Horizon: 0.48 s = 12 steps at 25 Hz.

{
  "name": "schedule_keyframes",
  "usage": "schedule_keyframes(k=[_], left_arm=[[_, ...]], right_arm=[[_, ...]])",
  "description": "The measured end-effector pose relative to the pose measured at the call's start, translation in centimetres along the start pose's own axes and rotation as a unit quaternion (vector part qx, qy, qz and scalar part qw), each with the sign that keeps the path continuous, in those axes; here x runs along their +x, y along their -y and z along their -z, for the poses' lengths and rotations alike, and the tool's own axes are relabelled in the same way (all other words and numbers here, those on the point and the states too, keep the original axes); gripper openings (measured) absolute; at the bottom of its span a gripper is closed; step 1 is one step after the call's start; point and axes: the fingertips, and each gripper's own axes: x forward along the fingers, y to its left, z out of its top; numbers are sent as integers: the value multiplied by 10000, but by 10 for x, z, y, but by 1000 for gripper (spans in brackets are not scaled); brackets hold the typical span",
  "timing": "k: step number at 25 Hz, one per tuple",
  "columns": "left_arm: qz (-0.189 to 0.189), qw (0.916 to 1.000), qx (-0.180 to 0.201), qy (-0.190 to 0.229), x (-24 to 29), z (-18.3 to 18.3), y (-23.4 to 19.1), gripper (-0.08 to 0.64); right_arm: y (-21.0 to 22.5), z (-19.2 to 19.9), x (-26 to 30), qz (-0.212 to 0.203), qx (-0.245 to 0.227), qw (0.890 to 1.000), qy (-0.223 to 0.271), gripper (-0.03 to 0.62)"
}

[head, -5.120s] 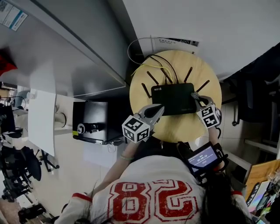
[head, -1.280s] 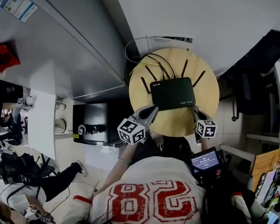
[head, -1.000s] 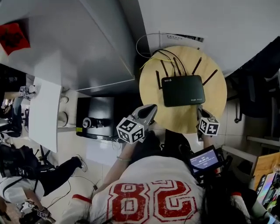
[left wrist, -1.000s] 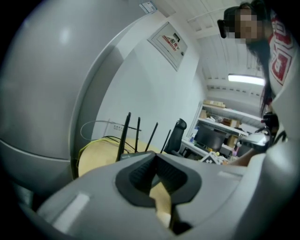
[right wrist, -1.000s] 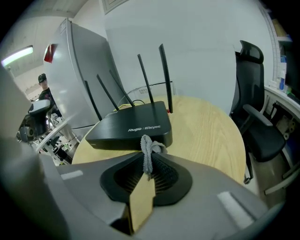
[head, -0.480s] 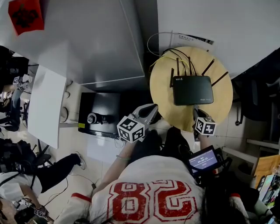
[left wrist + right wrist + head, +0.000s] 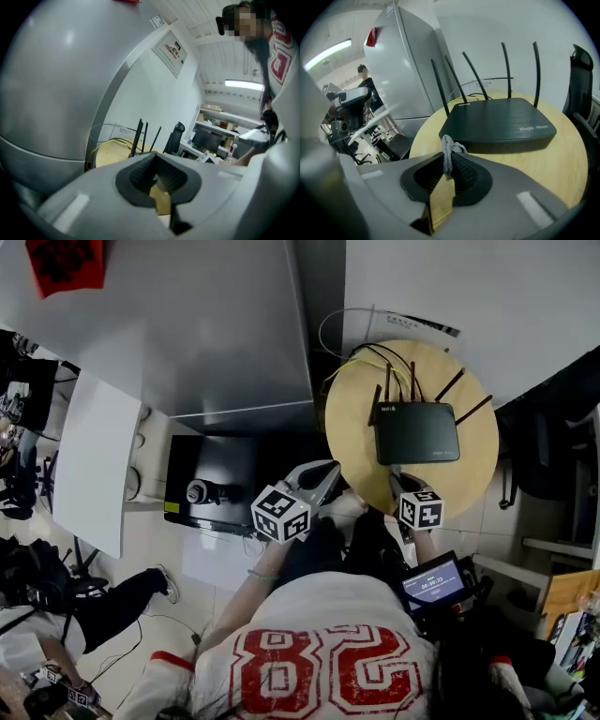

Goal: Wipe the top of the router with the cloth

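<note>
Pinches a twisted grey cloth in the right tongs, jaws pressed together on it, a tuft poking up above the pads. Hangs those tongs over the near edge of the round wooden table, black router lying near and straight ahead, antennas upright along its far side. Holds the left tongs beside the table's left edge, jaws together on nothing, router further ahead.

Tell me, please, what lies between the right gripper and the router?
Only bare wooden table, as the right gripper view shows: the right gripper, shut on a grey cloth, sits just short of the router.
</note>
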Motion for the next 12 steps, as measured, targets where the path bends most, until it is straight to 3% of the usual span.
schedule_keyframes(k=[7,9,12], left_arm=[[-161,9998,-63,113,-13,-2,-11,-2],[-210,9996,-93,157,-16,-2,-15,-2],[-281,9993,-144,217,-20,-3,-21,-2]], right_arm=[[-27,3,12,-272,-367,9987,-227,41],[-32,3,12,-253,-739,9961,-415,41],[-42,-12,11,-243,-1676,9838,-594,41]])
